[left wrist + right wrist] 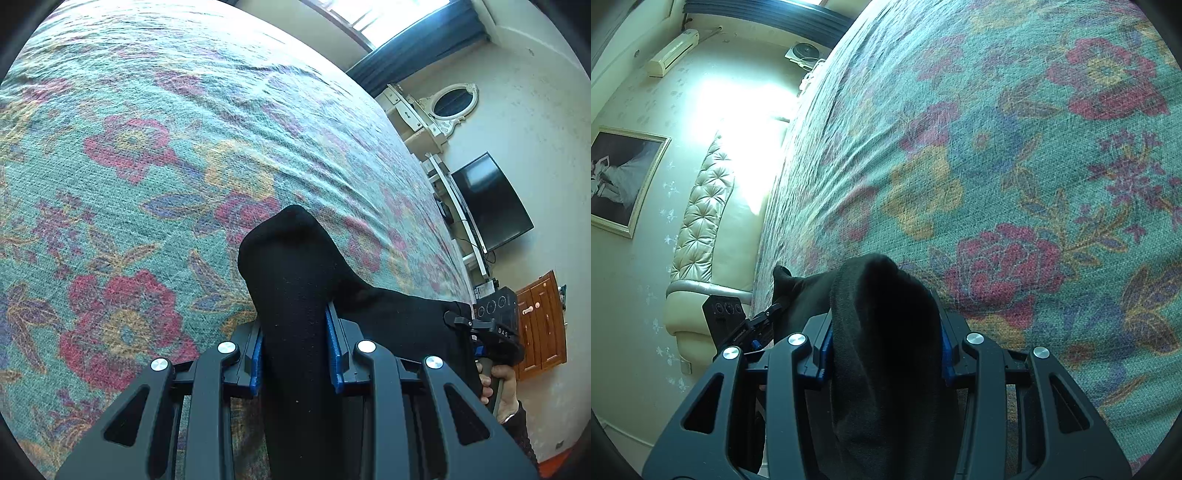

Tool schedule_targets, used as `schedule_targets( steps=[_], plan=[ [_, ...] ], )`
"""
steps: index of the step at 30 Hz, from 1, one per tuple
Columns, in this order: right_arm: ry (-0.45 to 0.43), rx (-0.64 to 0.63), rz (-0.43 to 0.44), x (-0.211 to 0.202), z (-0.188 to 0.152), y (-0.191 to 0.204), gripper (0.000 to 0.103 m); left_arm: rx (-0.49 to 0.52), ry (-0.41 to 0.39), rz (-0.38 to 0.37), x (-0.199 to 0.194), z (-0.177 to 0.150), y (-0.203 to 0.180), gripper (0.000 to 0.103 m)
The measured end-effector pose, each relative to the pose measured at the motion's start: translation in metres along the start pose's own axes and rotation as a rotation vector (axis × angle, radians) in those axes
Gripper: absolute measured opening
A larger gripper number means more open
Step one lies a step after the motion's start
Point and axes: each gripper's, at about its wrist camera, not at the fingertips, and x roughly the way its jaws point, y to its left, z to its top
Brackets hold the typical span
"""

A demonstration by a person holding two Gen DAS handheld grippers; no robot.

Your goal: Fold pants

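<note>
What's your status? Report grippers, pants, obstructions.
Left hand-held gripper and right hand-held gripper both shut on black pants. Pants bunched, lifted over floral bedspread. Nothing in the way.

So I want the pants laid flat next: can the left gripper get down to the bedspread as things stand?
Probably yes: the floral bedspread ahead of the left gripper is bare, though its jaws are shut on the black pants.

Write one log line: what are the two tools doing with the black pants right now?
left tool: shut on black pants | right tool: shut on black pants | pants held over floral bedspread | fold: not laid
</note>
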Motion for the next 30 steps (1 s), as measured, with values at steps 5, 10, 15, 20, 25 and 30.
schedule_targets(
  steps=[5, 10, 15, 20, 25, 30],
  plan=[
    [0.011, 0.000, 0.017, 0.009, 0.002, 0.004, 0.042, -0.005, -0.007, 0.019, -0.002, 0.008, 0.008, 0.028],
    [0.014, 0.002, 0.031, 0.019, 0.006, 0.009, 0.041, 0.003, -0.015, 0.044, -0.005, 0.017, 0.012, 0.028],
    [0.008, 0.003, 0.050, 0.029, 0.013, 0.013, 0.038, 0.021, -0.029, 0.076, -0.008, 0.028, 0.015, 0.028],
    [0.006, 0.008, 0.065, 0.039, 0.021, 0.018, 0.038, 0.032, -0.036, 0.098, -0.011, 0.039, 0.021, 0.028],
    [0.005, 0.007, 0.072, 0.045, 0.026, 0.021, 0.038, 0.030, -0.038, 0.108, -0.012, 0.046, 0.028, 0.028],
    [-0.001, 0.016, 0.081, 0.050, 0.030, 0.021, 0.038, 0.025, -0.038, 0.113, -0.010, 0.052, 0.034, 0.028]
  ],
)
